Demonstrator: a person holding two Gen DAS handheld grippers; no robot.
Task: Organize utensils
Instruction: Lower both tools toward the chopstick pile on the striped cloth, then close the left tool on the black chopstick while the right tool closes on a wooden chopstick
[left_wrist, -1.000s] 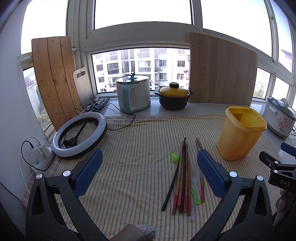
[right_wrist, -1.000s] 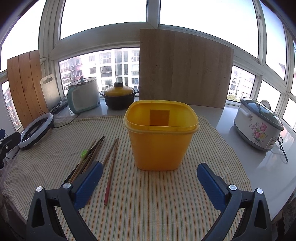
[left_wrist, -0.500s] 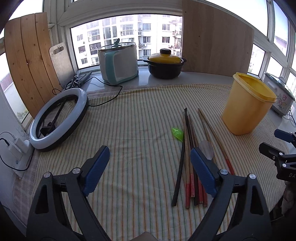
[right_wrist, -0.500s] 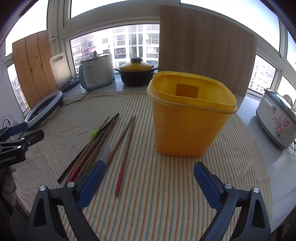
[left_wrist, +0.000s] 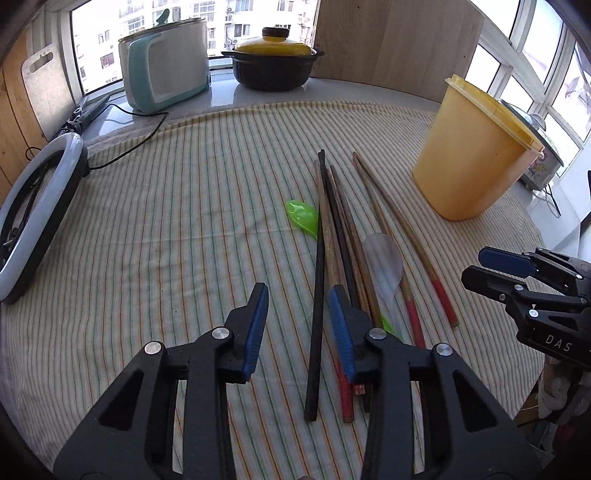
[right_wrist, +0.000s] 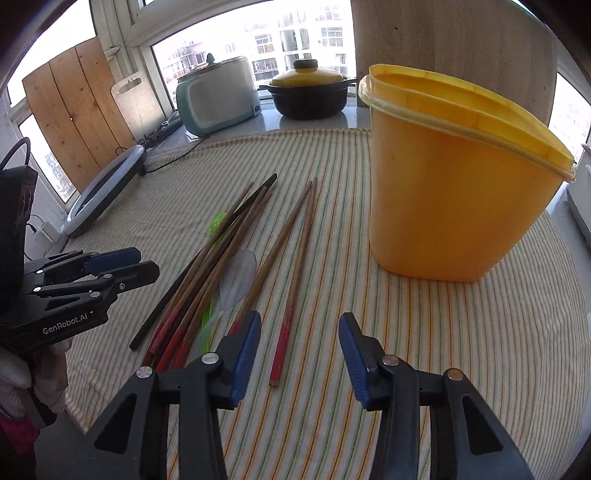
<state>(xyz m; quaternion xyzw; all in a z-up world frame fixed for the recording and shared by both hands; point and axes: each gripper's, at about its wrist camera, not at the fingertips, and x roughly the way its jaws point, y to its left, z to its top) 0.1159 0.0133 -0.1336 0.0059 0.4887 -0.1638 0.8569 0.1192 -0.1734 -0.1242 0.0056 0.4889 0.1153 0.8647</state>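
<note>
A bundle of wooden chopsticks (left_wrist: 340, 236) with red ends, a dark chopstick (left_wrist: 318, 288), a green spoon (left_wrist: 304, 218) and a clear spoon (left_wrist: 384, 258) lie on the striped cloth. My left gripper (left_wrist: 297, 314) is open and low over the near ends, the dark chopstick between its fingers. My right gripper (right_wrist: 299, 343) is open over a red-tipped chopstick pair (right_wrist: 291, 273). The yellow container (right_wrist: 450, 192) stands upright to the right; it also shows in the left wrist view (left_wrist: 472, 155). Each gripper shows in the other's view, the right (left_wrist: 524, 280) and the left (right_wrist: 92, 273).
A ring light (left_wrist: 33, 206) lies at the table's left edge. A teal cooker (left_wrist: 166, 74), a black pot with yellow lid (left_wrist: 275, 62) and wooden boards (right_wrist: 74, 122) stand along the windowsill. A white rice cooker (left_wrist: 543, 158) sits behind the container.
Both grippers have moved forward and down toward the utensils. Their jaws have narrowed but stay open. The utensils and the container have not moved.
</note>
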